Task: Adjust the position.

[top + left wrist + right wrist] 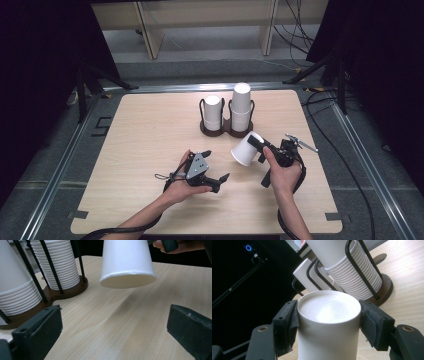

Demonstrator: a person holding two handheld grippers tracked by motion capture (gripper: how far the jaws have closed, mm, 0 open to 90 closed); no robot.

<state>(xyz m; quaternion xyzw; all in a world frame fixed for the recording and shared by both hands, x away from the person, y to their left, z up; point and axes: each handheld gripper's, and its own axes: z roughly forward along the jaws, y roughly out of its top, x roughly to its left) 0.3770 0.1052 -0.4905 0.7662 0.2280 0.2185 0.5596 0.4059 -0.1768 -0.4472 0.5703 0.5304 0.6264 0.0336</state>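
A single white paper cup [243,151] hangs tilted over the table, mouth toward the lower left. My right gripper [259,145] is shut on it near its closed base. In the right gripper view both pads [287,325] press the sides of the cup [328,340], whose base faces the camera. My left gripper [217,164] stands open just left of the cup, low over the wood, with nothing between its jaws. In the left gripper view the cup [127,262] floats ahead, rim down, above the open left gripper [113,331].
A dark brown double cup holder [226,132] with black wire posts stands at the back middle of the wooden table [150,130], with a shorter stack [212,112] and a taller stack [241,105] of white cups. Cables lie on the floor at right.
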